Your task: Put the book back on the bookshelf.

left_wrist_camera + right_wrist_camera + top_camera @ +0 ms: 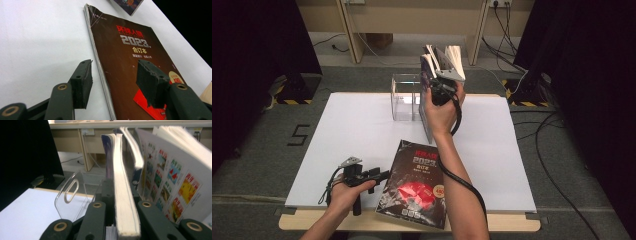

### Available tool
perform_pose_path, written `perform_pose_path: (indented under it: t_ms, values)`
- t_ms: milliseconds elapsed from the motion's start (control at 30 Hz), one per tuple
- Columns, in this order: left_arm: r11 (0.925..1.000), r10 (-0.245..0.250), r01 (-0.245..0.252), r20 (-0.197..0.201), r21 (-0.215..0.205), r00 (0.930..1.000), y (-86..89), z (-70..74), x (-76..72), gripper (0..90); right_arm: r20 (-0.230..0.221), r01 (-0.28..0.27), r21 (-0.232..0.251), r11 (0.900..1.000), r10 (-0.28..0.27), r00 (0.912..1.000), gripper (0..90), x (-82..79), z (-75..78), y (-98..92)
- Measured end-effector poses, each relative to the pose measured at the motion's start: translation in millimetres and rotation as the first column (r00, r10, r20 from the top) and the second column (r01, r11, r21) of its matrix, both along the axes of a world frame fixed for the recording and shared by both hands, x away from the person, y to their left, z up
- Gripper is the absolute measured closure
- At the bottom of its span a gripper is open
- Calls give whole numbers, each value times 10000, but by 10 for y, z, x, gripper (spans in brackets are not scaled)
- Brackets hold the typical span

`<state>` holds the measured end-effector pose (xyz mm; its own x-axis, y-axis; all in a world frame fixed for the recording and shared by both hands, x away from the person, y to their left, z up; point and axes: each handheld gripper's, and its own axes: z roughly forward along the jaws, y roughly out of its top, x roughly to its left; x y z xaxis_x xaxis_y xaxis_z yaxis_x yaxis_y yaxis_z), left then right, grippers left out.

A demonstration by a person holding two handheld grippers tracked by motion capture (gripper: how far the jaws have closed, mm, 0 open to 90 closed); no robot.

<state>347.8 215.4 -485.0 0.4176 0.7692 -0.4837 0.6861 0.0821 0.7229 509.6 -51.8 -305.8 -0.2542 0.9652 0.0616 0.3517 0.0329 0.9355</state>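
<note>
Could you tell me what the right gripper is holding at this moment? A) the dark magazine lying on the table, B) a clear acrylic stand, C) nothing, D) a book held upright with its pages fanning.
D: the right gripper clamps an upright book, pages fanning.

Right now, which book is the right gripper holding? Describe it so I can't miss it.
Start at the white board and find the clear stand at its far edge. Beside it, the right gripper clamps an upright book, pages fanning open, unlike the dark magazine lying flat.

Grey carpet (257, 150) is lying around the white-topped bench (362, 135); black curtains (252, 45) are hanging at both sides of it, and cables (557, 150) are trailing beside it.
</note>
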Motion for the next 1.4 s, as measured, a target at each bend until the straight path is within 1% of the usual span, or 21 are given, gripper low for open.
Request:
perform_pose_path:
  t_ms: [33, 67, 100, 233, 367, 400, 467, 500, 533, 567, 633, 667, 767, 900, 1033, 1067, 1133, 1167, 1233, 1400]
  values:
    - [10000, -3, 3, 6, 1, 10000, 0, 0, -1, 457, 58, -17, -8, 10000, 17, 10000, 826, -6, -14, 1]
    - [10000, -11, 11, 28, -10, 10000, -1, -2, -1, 458, 6, -30, -35, 10000, 30, 10000, 825, -11, -20, -4]
    - [10000, -5, 5, 20, -8, 10000, -2, -3, -1, 457, -79, -18, 94, 10000, 18, 10000, 824, -17, -25, -6]
    - [10000, -49, 49, 0, 57, 10000, -9, 5, -8, 458, -266, -17, -52, 10000, 16, 9996, 814, -25, -33, -22]
    - [10000, -61, 61, 4, 37, 10000, -16, 1, -10, 458, -511, -193, 69, 9998, 197, 9985, 787, -26, -3, -48]
    - [10000, -63, 63, -2, 37, 10000, -16, 1, -9, 458, -668, -332, 184, 9993, 343, 9972, 776, -19, 13, -60]
    - [10000, -64, 64, -1, 33, 10000, -16, 0, -8, 458, -731, -351, 239, 9991, 368, 9966, 769, -18, 35, -76]
    - [10000, -63, 63, -18, 68, 10000, -14, 1, -8, 457, -838, -435, 237, 9988, 454, 9954, 763, -7, 45, -86]
    - [9999, -66, 66, -20, 79, 10000, -13, 0, -7, 457, -969, -486, 391, 9981, 522, 9939, 753, 6, 54, -90]
    - [9999, -71, 71, -24, 79, 10000, -13, 0, -7, 458, -987, -471, 285, 9985, 497, 9939, 752, 21, 58, -99]
    - [10000, -50, 50, -3, 49, 10000, -16, -5, -8, 457, -1165, -465, 308, 9984, 497, 9919, 745, 38, 68, -108]
    - [10000, -49, 49, -9, 43, 10000, -17, -6, -8, 458, -1227, -481, 361, 9982, 522, 9911, 747, 47, 72, -107]
    - [10000, -46, 46, 19, 24, 10000, -17, -1, -8, 457, -1378, -534, 263, 9982, 565, 9888, 760, 58, 89, -103]
    - [10000, -53, 53, 18, 49, 10000, -12, 3, -8, 457, -1614, -497, 222, 9985, 526, 9855, 817, 63, 100, -100]
    - [10000, -43, 43, 3, 33, 10000, -20, -4, -7, 457, -1805, -480, 113, 9988, 493, 9823, 826, 54, 128, -77]
    - [10000, -52, 52, -6, 26, 10000, -20, -3, -8, 457, -1767, -481, 133, 9988, 497, 9830, 827, 50, 129, -63]
    - [10000, -28, 28, 24, 9, 10000, -15, 3, -10, 457, -1471, -505, 32, 9987, 504, 9878, 828, 45, 115, -42]
    - [10000, -10, 10, 27, 24, 10000, -8, 8, -8, 457, -1401, -469, 85, 9989, 476, 9890, 828, 36, 111, -24]
    - [10000, 33, -33, 46, -13, 10000, -1, 11, 2, 457, -1199, -501, 28, 9987, 501, 9915, 829, 34, 113, 3]
    - [10000, 24, -24, 7, 14, 10000, 4, 7, 6, 457, -988, -457, 182, 9988, 473, 9940, 829, 66, 150, 24]
